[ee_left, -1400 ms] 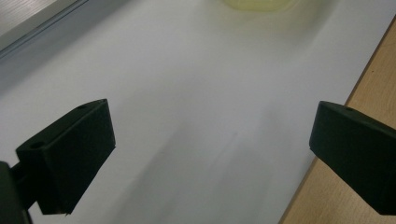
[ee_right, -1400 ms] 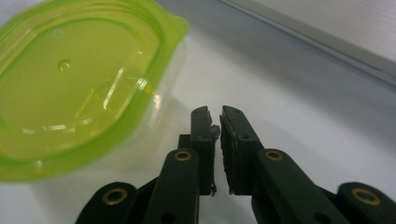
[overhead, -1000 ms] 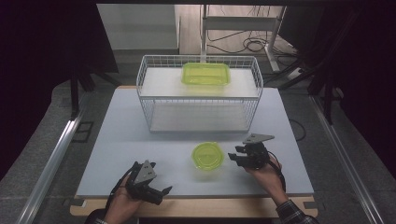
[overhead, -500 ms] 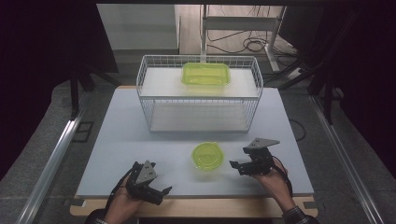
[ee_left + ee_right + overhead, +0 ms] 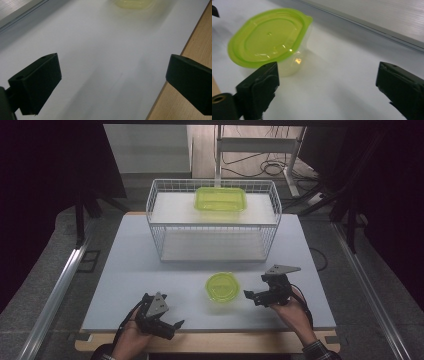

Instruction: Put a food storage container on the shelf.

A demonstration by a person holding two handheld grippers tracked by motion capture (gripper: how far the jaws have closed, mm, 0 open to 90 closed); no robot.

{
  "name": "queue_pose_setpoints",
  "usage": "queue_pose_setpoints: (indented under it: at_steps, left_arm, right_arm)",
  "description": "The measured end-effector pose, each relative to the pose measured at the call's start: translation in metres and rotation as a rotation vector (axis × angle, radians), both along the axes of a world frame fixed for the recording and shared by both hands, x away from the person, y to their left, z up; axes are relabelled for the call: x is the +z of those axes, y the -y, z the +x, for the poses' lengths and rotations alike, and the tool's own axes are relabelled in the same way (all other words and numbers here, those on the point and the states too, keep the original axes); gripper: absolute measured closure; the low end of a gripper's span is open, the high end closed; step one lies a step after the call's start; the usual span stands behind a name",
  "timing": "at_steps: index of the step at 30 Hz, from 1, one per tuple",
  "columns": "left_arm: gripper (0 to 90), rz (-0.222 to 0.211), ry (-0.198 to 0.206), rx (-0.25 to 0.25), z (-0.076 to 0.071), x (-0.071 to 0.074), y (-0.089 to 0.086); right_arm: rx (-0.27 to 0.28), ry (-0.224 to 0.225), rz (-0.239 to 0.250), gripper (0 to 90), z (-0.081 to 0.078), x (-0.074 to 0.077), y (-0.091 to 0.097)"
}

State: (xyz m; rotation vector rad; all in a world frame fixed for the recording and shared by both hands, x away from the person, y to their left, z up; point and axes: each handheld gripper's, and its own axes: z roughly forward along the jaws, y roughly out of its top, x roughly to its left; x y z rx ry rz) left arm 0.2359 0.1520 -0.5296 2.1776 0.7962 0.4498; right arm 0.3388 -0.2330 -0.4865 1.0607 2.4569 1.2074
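The left claw is resting at about seven o'clock on the white desk, near the front edge, held in the person's left hand. In the left gripper view its jaws are standing wide apart with nothing between them, only bare desk surface and the wooden edge strip under the right-hand jaw.

At the centre, slightly toward six o'clock, the small round container with the green lid is sitting upright on the desk, closed and free of both claws.

Behind it, toward twelve o'clock, the white wire basket is standing, with a rectangular green-lidded container lying on its upper shelf.

At about five o'clock the right claw is hovering just beside the round container, at its three o'clock side. Its jaws have just been opening and are now spread wide, released; in the right gripper view the container is lying ahead of the left jaw, not between them, untouched.
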Motion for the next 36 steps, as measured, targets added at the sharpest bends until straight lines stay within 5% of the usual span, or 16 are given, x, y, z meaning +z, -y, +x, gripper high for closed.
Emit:
queue_pose_setpoints:
  at_steps: [4,10,19,32,36]
  left_arm:
    - [0.2,0.004,-0.002,-0.001,0.0,0.0,0.0]
    - [0.2,0.014,-0.004,-0.001,0.0,-0.001,0.001]
    - [0.2,0.018,-0.006,-0.001,0.0,-0.001,0.001]
    - [0.2,0.026,-0.009,0.0,0.001,-0.002,0.002]
    - [0.2,0.026,-0.009,0.0,0.001,-0.002,0.002]
  right_arm:
    - [-0.007,-0.047,0.015,5.7,0.002,0.003,-0.004]
    - [0.004,-0.068,0.053,24.8,0.005,0.011,-0.009]
    - [0.032,-0.114,0.094,40.2,0.015,0.016,-0.017]
    - [0.032,-0.262,0.189,54.9,0.039,0.003,-0.022]
    - [0.046,-0.293,0.18,59.2,0.043,-0.001,-0.03]
